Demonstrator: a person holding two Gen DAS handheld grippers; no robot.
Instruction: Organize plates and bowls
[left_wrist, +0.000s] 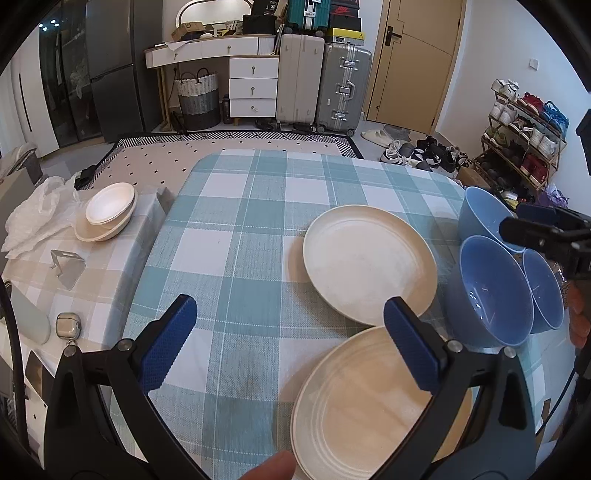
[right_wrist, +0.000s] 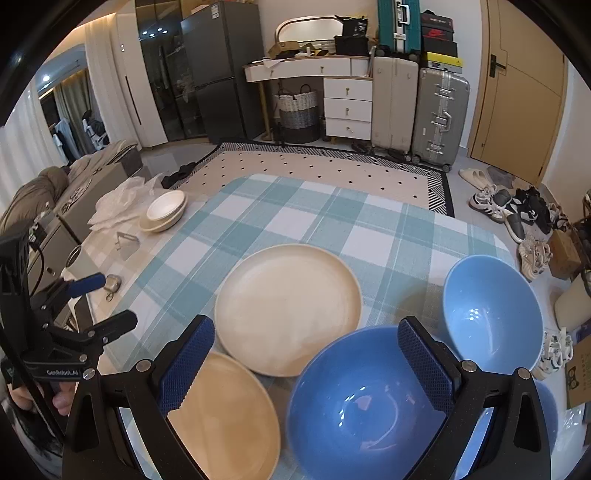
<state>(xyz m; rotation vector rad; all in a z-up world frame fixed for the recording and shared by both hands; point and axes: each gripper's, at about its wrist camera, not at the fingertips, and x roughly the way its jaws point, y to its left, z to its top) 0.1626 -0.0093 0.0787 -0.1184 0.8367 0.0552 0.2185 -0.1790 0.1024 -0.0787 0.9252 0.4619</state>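
Two cream plates lie on the checked tablecloth: a far plate (left_wrist: 369, 266) (right_wrist: 288, 306) and a near plate (left_wrist: 369, 402) (right_wrist: 229, 417). Three blue bowls stand to their right: a near bowl (left_wrist: 491, 291) (right_wrist: 354, 406), a far bowl (left_wrist: 480, 210) (right_wrist: 491, 314) and a third bowl (left_wrist: 543, 291) beside them. My left gripper (left_wrist: 290, 343) is open and empty, above the cloth at the near plate's left edge. My right gripper (right_wrist: 306, 365) is open and empty, above the near bowl's rim; it also shows at the right edge of the left wrist view (left_wrist: 532, 229).
A stack of white bowls (left_wrist: 107, 210) (right_wrist: 164, 210) sits at the far left on a beige cloth, beside a white plastic bag (left_wrist: 37, 214). A metal stand (left_wrist: 68, 266) and an earbud case (left_wrist: 68, 325) lie nearby. The table's far edge (left_wrist: 295, 153) borders a rug.
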